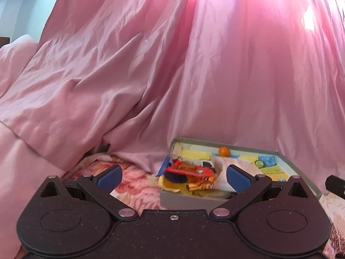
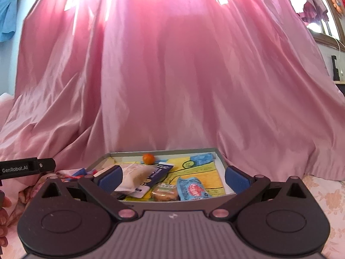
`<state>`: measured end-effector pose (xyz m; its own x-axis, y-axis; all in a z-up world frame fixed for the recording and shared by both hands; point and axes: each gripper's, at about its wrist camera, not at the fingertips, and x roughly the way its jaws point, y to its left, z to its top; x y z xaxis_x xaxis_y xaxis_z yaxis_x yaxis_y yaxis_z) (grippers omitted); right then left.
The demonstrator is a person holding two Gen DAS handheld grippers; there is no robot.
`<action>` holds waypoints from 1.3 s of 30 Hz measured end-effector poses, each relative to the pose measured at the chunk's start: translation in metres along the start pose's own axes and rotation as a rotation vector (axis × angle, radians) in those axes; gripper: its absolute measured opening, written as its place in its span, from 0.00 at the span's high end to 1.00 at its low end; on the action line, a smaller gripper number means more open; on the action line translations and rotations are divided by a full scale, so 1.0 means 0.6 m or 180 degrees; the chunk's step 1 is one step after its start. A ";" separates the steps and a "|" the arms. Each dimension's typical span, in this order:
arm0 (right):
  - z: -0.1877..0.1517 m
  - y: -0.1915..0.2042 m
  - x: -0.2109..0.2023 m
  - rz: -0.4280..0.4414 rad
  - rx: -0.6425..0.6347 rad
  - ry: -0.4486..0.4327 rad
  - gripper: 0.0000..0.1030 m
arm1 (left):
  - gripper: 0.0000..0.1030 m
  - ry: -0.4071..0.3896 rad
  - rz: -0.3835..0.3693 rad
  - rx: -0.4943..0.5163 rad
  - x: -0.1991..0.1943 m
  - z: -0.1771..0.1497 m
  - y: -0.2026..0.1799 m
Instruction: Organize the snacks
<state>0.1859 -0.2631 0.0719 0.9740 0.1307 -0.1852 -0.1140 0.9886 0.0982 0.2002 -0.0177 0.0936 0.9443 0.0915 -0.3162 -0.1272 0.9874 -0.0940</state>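
Observation:
A shallow grey box with a yellow and blue drawn lining lies on a floral bedspread. It holds snack packets: a red-orange wrapper, a white packet, a dark blue bar, a wrapped biscuit, a light blue packet and a small orange ball at the far wall. My left gripper is open just before the box's left end. My right gripper is open at the box's near edge. Neither holds anything.
A pink satin curtain hangs right behind the box and drapes onto the bedspread. The left gripper's body and part of a hand show at the right wrist view's left edge.

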 end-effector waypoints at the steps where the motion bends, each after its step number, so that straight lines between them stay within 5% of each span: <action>1: -0.002 0.003 -0.005 0.0016 -0.0030 -0.0013 0.00 | 0.01 0.0009 0.0005 0.0000 -0.005 -0.003 0.004; 22: -0.046 0.064 -0.092 0.0235 -0.0164 -0.0074 0.00 | 0.01 0.0085 0.0133 -0.0182 -0.117 -0.063 0.061; 39: -0.084 0.066 -0.141 0.0069 -0.0033 0.0086 0.00 | 0.01 0.0147 0.0190 -0.0097 -0.158 -0.113 0.084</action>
<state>0.0890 -0.2312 0.0424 0.9656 0.1540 -0.2094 -0.1372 0.9862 0.0925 0.0839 0.0149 0.0550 0.9198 0.1434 -0.3653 -0.1927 0.9759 -0.1022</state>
